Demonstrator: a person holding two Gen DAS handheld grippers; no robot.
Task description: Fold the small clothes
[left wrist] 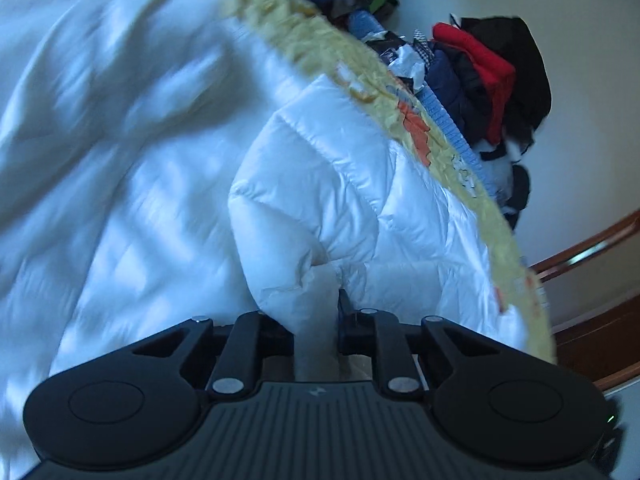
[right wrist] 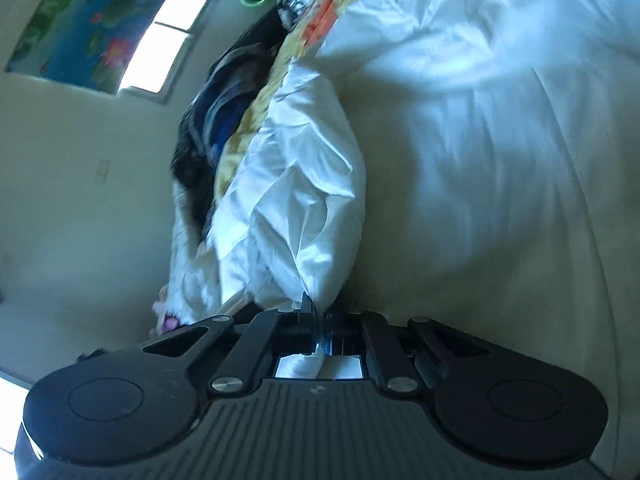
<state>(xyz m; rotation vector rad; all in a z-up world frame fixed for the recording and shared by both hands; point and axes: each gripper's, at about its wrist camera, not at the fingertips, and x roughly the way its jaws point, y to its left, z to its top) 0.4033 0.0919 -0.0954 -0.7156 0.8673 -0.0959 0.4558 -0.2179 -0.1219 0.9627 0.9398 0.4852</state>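
Note:
A white quilted puffer jacket (left wrist: 320, 184) fills the left wrist view, spread over a yellow patterned cloth (left wrist: 452, 152). My left gripper (left wrist: 316, 312) is shut on a bunched fold of the jacket, which is pinched between the jaws. In the right wrist view the same white jacket (right wrist: 304, 208) hangs in creased folds. My right gripper (right wrist: 316, 312) is shut on its edge, with white fabric showing through the gap behind the jaws. Much of the jacket is motion-blurred.
A pile of other clothes (left wrist: 488, 76), red, black and navy, lies beyond the yellow cloth, with a blue knit piece (left wrist: 452, 128). A wooden edge (left wrist: 592, 248) shows at right. In the right wrist view dark clothes (right wrist: 224, 120), a wall, a window (right wrist: 168, 32) and a floral picture (right wrist: 88, 20) appear.

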